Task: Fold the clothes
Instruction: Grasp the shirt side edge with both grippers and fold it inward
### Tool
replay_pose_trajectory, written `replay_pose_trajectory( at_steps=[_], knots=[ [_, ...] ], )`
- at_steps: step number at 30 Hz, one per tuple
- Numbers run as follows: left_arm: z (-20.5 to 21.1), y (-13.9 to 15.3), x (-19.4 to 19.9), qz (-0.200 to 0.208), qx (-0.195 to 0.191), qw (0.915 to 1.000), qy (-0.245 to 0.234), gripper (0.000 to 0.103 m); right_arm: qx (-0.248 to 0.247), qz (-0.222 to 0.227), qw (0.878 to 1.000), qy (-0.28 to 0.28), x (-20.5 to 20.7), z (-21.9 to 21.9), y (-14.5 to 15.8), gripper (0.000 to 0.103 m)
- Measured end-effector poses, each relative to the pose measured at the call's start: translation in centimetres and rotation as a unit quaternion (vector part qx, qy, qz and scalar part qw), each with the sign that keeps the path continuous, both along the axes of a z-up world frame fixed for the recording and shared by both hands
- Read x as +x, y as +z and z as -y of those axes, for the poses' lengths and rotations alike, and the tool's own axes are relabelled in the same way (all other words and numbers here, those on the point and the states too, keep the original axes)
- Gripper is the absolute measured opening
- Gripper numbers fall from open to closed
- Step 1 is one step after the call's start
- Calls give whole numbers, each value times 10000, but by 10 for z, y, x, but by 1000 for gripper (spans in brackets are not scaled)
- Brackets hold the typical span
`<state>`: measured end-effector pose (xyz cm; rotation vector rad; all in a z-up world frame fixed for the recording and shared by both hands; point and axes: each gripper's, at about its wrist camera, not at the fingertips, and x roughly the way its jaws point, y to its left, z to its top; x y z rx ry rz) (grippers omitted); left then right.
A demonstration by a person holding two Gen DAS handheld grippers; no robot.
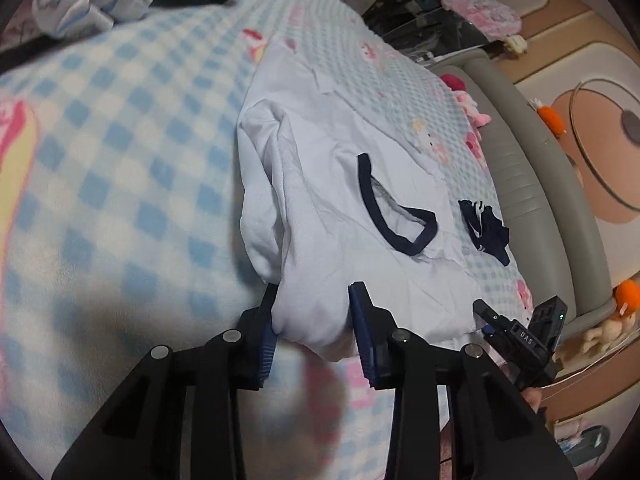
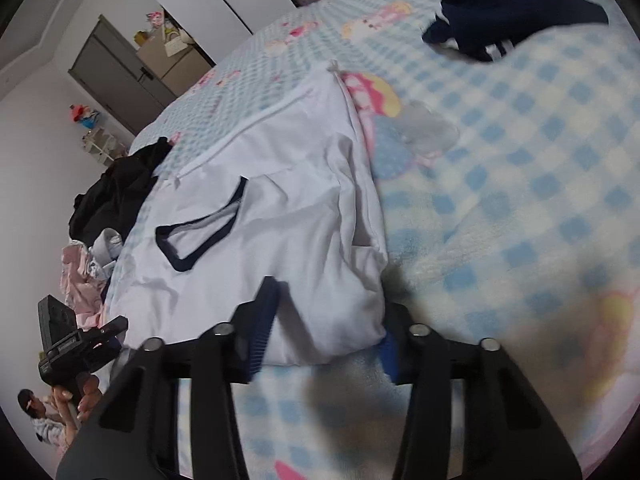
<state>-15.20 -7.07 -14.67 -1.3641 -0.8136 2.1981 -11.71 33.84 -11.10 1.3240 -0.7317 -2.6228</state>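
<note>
A: What covers the most ground?

B: The blanket (image 1: 120,160), blue-and-white checked with pink cartoon prints, spread across the whole bed.

A: And on it?

B: The white shirt (image 1: 340,200) with a navy collar (image 1: 394,216), lying rumpled near the bed's edge, one side folded over itself. A dark navy garment (image 2: 516,8) lies apart from it on the blanket, and a black heap of clothes (image 2: 116,196) sits at the far side in the right wrist view.

A: The grippers?

B: The left gripper (image 1: 314,320) has its jaws half closed around a bunched corner of the shirt, blue pads pressing the cloth. The right gripper (image 2: 328,328) pinches the opposite near corner the same way, cloth bulging between its fingers.
</note>
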Motion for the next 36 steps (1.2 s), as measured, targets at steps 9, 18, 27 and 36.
replay_pose_trajectory(
  at_steps=[9, 18, 27, 36],
  knots=[
    [-3, 7, -1, 177, -5, 9996, 208, 26, -105, 232, 9996, -143, -7, 0, -13, 19],
    [15, 50, 49, -34, -126, 9999, -45, 25, -189, -144, 9997, -43, 46, 0, 32, 13],
    [9, 33, 99, 384, -504, 9979, -169, 25, 130, 123, 9998, 99, 100, 0, 17, 13],
    [39, 13, 133, 717, -4, 9972, 192, 34, 24, 469, 9989, -70, 112, -11, 2, 20]
  ],
)
